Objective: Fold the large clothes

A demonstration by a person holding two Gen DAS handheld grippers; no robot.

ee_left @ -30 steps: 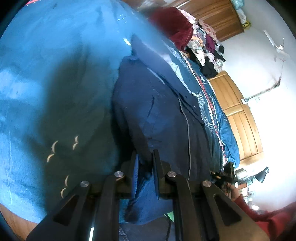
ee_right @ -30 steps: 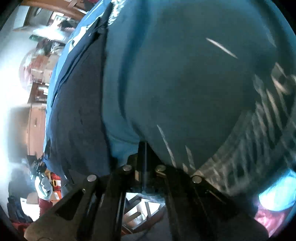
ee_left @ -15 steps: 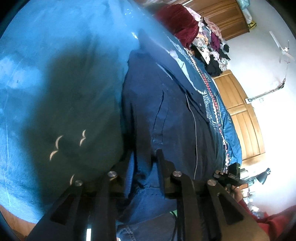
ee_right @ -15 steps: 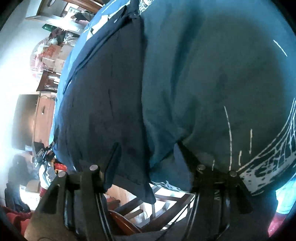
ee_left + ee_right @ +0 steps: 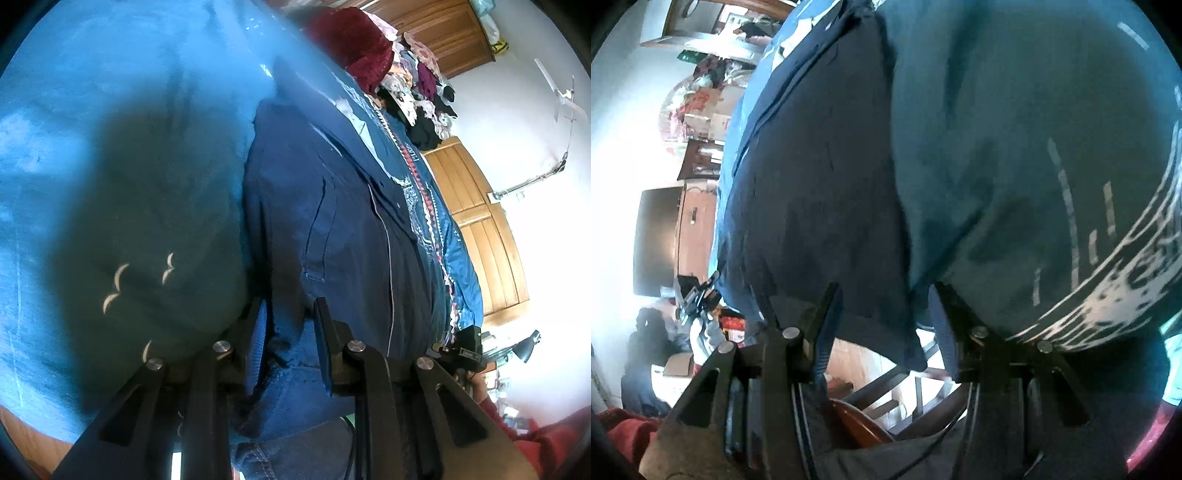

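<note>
Navy garment (image 5: 332, 221) on blue sheet (image 5: 110, 110); L tongs (image 5: 290, 332), R tongs (image 5: 886, 317) both apart.

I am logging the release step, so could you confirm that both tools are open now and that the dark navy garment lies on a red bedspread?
Not quite: the bedspread is blue, not red, as the left wrist view shows. The rest holds: the left tool and right tool are open, and the navy garment lies on it.

Home bedroom: bed under blue printed bedspread (image 5: 110, 110); far heap of mixed loose clothes (image 5: 413, 85); brown wooden wardrobe doors (image 5: 484, 240) right; white ceiling fan (image 5: 561, 96).
</note>
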